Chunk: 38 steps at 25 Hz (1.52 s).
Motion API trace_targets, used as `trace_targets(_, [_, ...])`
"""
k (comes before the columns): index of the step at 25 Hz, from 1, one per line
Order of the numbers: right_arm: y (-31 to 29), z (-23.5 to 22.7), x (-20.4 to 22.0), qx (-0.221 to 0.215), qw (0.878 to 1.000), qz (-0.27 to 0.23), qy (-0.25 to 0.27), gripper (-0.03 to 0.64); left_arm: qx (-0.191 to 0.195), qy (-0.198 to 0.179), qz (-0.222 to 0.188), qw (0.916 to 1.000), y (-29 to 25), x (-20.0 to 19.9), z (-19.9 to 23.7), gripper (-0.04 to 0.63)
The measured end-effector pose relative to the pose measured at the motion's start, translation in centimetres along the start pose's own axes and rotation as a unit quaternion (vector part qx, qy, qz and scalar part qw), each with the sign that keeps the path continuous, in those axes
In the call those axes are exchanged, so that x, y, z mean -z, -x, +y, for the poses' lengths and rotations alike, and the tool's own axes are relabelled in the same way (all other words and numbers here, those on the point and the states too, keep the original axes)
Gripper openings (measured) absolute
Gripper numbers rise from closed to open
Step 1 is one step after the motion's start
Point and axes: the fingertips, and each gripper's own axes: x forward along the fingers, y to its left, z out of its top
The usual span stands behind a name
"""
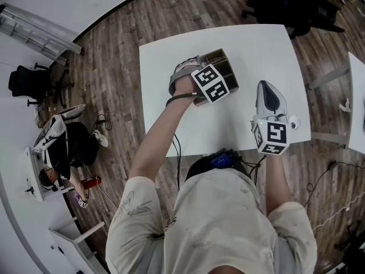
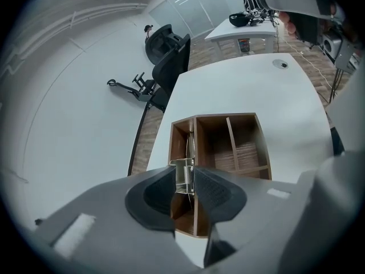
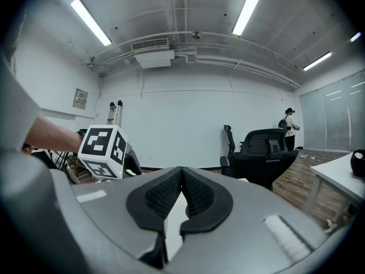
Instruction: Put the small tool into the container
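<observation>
Pads of the left gripper, foreground: clamped on the small tool, a metal piece with a coil spring, one pad against each of its sides. Small tool — tilted downward, its thin far end reaching into the narrow compartment at the left side of the container as the left gripper view shows it. Container: an open wooden box with inner dividers, standing on the white table, toward its far side in the head view. Right gripper: jaw tips together with nothing between them, held well apart from the container, above the table's near right edge. Surroundings — wood-plank floor; black office chairs beside the table; a person standing far off in the right gripper view.
</observation>
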Motion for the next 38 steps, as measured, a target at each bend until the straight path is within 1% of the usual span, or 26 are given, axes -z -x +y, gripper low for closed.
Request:
trace_targets(3, [-0.1,0.1,-0.2,0.000,1.000,-0.001,0.000,0.005,-0.006,0.007,-0.010,0.9999,0.4,-0.1,0.3,0.120])
trace_targets(5, [-0.2,0.0,-0.4,-0.001,1.000,-0.002,0.001,0.005,-0.009,0.020,-0.023,0.9995,0.9,-0.3,0.5,0.116])
trace_targets(8, [-0.3,0.0,-0.8,-0.001,1.000,-0.004,0.003,0.005,-0.004,0.057,-0.056,0.9968,2.3,-1.1,1.1,0.107])
trace_targets(11, [-0.3,0.3,-1.5,-0.002,1.000,-0.006,0.005,0.005,-0.002,0.096,-0.092,0.9912,4.4,-1.7,2.0,0.089])
trace_targets(13, [-0.4,0.5,-1.9,-0.003,1.000,-0.008,0.007,0.005,-0.004,0.119,-0.115,0.9862,5.8,-2.1,2.5,0.082])
trace_targets(15, [-0.5,0.6,-2.3,-0.005,1.000,-0.011,0.008,0.005,-0.006,0.146,-0.141,0.9792,7.3,-2.5,3.1,0.067])
trace_targets(19, [-0.4,1.1,-3.3,-0.007,1.000,-0.017,0.012,0.005,-0.018,0.201,-0.197,0.9595,10.6,-2.9,4.4,0.034])
trace_targets(21, [-0.3,1.3,-3.7,-0.008,1.000,-0.020,0.014,0.005,-0.027,0.229,-0.225,0.9468,12.3,-3.0,4.8,0.020])
trace_targets(25, [-0.2,1.6,-4.8,-0.011,0.999,-0.026,0.019,0.005,-0.046,0.283,-0.276,0.9174,15.2,-2.8,5.6,0.020])
trace_targets(27, [-0.2,1.8,-5.3,-0.012,0.999,-0.029,0.022,0.005,-0.056,0.308,-0.300,0.9010,16.6,-2.5,6.1,0.020])
trace_targets(29, [-0.1,2.1,-5.7,-0.013,0.999,-0.031,0.025,0.005,-0.065,0.335,-0.329,0.8805,18.0,-2.3,6.5,0.020])
trace_targets(31, [0.2,2.5,-6.2,-0.016,0.999,-0.035,0.029,0.005,-0.073,0.361,-0.360,0.8571,19.5,-1.9,6.6,0.020])
trace_targets(34, [0.5,3.2,-7.0,-0.020,0.998,-0.043,0.033,0.005,-0.089,0.389,-0.399,0.8256,21.7,-1.3,6.9,0.018])
trace_targets(36, [0.7,3.6,-7.7,-0.022,0.998,-0.049,0.036,0.005,-0.101,0.399,-0.420,0.8088,23.1,-0.8,7.1,0.018])
trace_targets(38, [0.8,4.0,-8.5,-0.024,0.997,-0.055,0.039,0.005,-0.108,0.407,-0.437,0.7946,24.4,-0.5,7.2,0.020])
